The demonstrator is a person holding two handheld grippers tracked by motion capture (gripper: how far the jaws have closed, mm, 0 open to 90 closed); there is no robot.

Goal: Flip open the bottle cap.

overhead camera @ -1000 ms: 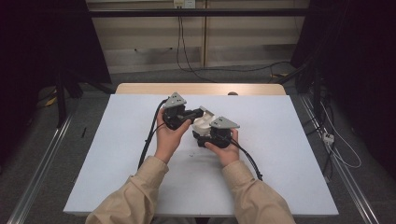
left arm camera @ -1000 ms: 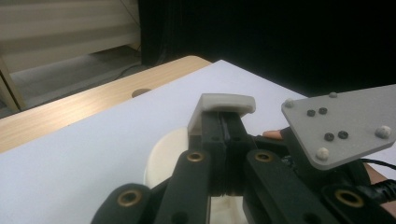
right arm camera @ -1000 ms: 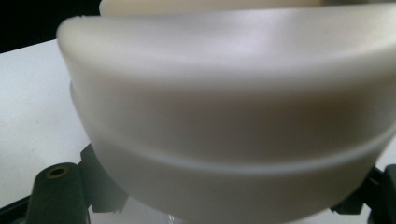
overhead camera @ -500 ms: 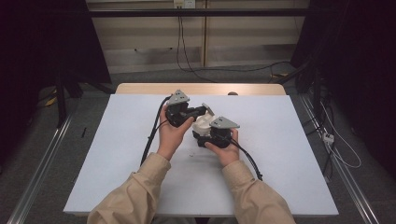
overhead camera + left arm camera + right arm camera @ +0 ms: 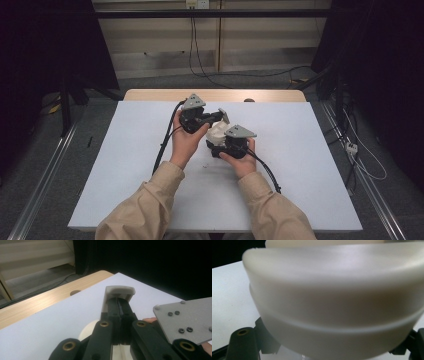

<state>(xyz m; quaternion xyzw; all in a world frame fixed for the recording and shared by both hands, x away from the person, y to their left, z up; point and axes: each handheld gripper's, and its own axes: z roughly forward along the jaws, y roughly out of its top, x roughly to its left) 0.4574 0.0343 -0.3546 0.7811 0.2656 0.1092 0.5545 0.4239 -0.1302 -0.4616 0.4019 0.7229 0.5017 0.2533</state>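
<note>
The cream-white rounded plastic container (image 5: 218, 132) sits above the middle of the white tabletop (image 5: 125, 165), between your two tools. Your left tool (image 5: 119, 302) pinches its small flat lid tab (image 5: 120, 290); your right tool (image 5: 225, 146) spreads around its rounded body (image 5: 332, 305).
</note>
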